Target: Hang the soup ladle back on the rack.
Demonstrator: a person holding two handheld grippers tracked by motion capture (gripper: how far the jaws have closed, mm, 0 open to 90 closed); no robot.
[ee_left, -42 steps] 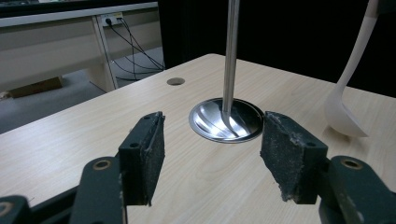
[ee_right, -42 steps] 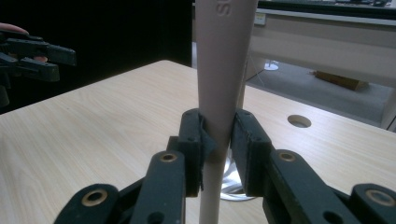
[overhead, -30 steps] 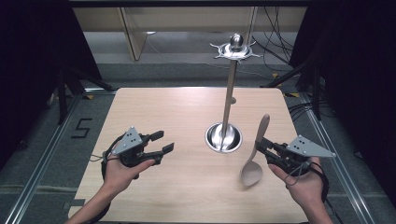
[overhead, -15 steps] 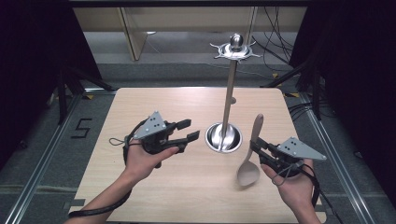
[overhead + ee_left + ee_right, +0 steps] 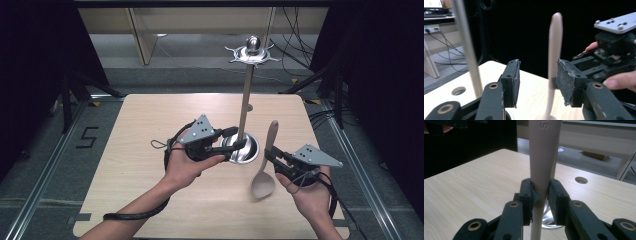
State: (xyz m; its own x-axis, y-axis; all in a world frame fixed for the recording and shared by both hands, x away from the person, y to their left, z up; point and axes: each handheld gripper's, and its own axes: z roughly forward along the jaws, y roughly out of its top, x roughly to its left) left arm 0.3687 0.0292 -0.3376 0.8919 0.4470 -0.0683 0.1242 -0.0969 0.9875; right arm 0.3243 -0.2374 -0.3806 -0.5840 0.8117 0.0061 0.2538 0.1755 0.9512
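A beige plastic spoon [image 5: 270, 140] stands with its handle up and its bowl down, hanging just above the table. My right gripper [image 5: 271, 156] is shut on the handle's lower part, and in the right gripper view the pads of that gripper [image 5: 540, 197] press both sides of the spoon handle [image 5: 544, 157]. My left gripper [image 5: 239, 138] hovers over the base of a metal utensil stand [image 5: 243, 150], pointing right at the spoon. Its jaws have just been closing and stand half open, nothing between them. In the left gripper view the left gripper [image 5: 537, 80] looks toward the spoon handle [image 5: 555, 47], which is just beyond the tips.
The stand's thin pole [image 5: 246, 95] rises to a top ring with hooks [image 5: 252, 50]. A small round hole [image 5: 581, 180] is in the wooden table [image 5: 150, 120] behind the stand. A cable [image 5: 130, 216] trails from the left hand. Dark floor surrounds the table.
The left hand has moved right and up from the table's left part to the stand's base, and its jaws have narrowed. The right hand with the spoon has stayed put.
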